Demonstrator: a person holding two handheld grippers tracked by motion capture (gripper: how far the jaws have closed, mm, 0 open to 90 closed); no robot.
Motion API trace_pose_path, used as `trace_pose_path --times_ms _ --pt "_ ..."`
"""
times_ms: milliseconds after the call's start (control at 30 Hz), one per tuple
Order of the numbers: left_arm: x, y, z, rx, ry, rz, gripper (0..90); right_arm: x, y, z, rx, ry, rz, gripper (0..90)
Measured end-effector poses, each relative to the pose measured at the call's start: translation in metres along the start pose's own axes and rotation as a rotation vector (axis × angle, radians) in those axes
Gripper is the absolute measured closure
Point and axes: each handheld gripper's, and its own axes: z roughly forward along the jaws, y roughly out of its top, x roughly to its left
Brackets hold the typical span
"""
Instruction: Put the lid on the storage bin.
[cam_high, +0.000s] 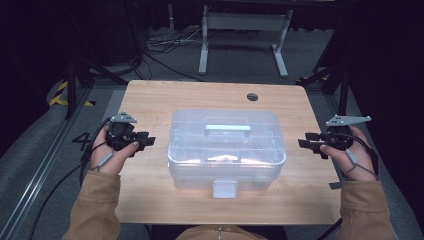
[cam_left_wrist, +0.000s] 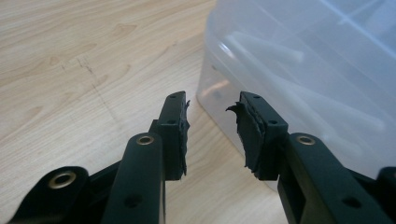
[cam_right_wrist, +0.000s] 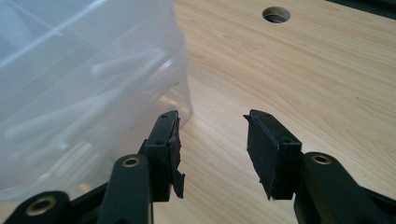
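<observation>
— Clear plastic, that's the box (cam_high: 227, 150) in the middle of the high view, sitting on the wooden tabletop (cam_high: 150, 95) with its lid on. What's inside?

— Hard to say exactly. Through the cloudy walls I see dividers and some pale stick-like shapes lying in the compartments; I cannot tell what they are. A pale handle (cam_high: 228, 128) lies flat on the lid, and a white latch (cam_high: 224, 189) hangs at the lower edge of the box.

— Which way does it run?

— Its long axis goes left to right across the frame, and the handle runs the same way. The latch side faces the bottom of the frame, toward the person.

— And the two grippers?

— The left gripper (cam_high: 148, 141) is at the left of the frame, just beside the box's left end, pointing right at it. The right gripper (cam_high: 305, 143) is at the right, near the other end, pointing left. Both have their fingers (cam_left_wrist: 175, 135) spread apart and grasp nothing; in each gripper view bare tabletop shows between them, with the box wall close by but not touched.

— Anything else on the tabletop?

— A round hole (cam_high: 252, 96) near the upper right.
</observation>
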Motion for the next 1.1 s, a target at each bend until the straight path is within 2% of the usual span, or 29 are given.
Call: trace_pose_path --times_ms 200,300,567,700,1100 --pt "0.013 -0.004 0.011 -0.015 0.023 -0.014 60.5 -0.019 -0.011 0.011 -0.029 -0.044 0.012 49.9" --pt "0.016 -0.006 0.016 -0.010 0.048 -0.010 58.9 -0.026 -0.017 0.018 -0.040 -0.039 0.016 49.5" --pt "0.028 -0.014 0.033 -0.001 0.045 -0.010 57.0 -0.046 -0.034 0.040 -0.018 -0.048 0.087 49.6" --pt "0.033 -0.018 0.039 0.002 0.037 -0.018 56.7 -0.053 -0.041 0.046 -0.002 -0.055 0.117 50.4" --pt "0.048 -0.034 0.062 0.033 0.046 -0.034 54.6 -0.063 -0.054 0.061 0.017 -0.068 0.145 51.0"
